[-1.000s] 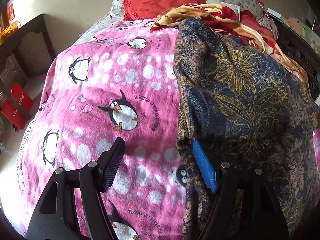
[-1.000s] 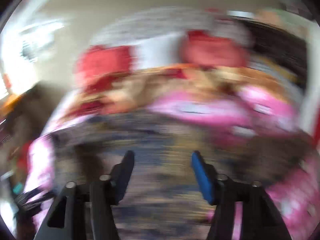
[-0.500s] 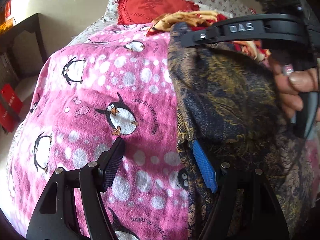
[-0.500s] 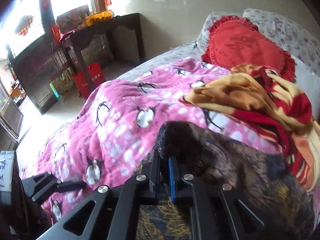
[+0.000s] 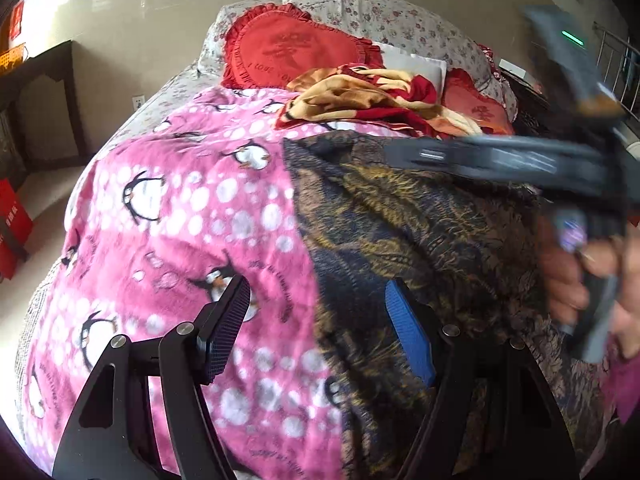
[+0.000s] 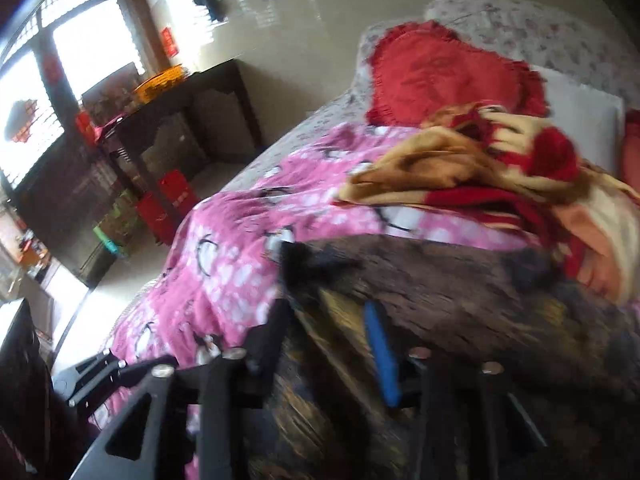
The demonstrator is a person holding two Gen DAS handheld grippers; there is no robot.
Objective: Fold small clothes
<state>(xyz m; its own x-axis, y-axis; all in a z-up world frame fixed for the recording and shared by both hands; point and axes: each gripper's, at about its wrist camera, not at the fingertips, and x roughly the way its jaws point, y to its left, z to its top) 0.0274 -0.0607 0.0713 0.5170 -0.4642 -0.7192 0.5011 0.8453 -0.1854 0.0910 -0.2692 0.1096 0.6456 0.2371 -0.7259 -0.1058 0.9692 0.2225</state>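
A dark blue and gold patterned garment (image 5: 420, 232) lies on the pink penguin blanket (image 5: 192, 216) on the bed. My left gripper (image 5: 316, 320) is open over the garment's near left edge, its blue finger on the cloth and its black finger over the blanket. In the left wrist view my right gripper (image 5: 404, 156) reaches across the garment's far edge, blurred by motion. In the right wrist view the right gripper (image 6: 328, 316) is open, its jaws apart over the garment (image 6: 460, 304), near its far left corner.
A crumpled yellow and red cloth (image 5: 372, 100) lies beyond the garment. Red heart cushions (image 5: 292, 52) and floral pillows sit at the headboard. A dark wooden table (image 6: 176, 104) and red bags (image 6: 172, 200) stand on the floor left of the bed.
The right gripper was shut on the garment's far corner half a second ago; now its jaws are apart. The left gripper has lifted slightly and stays open.
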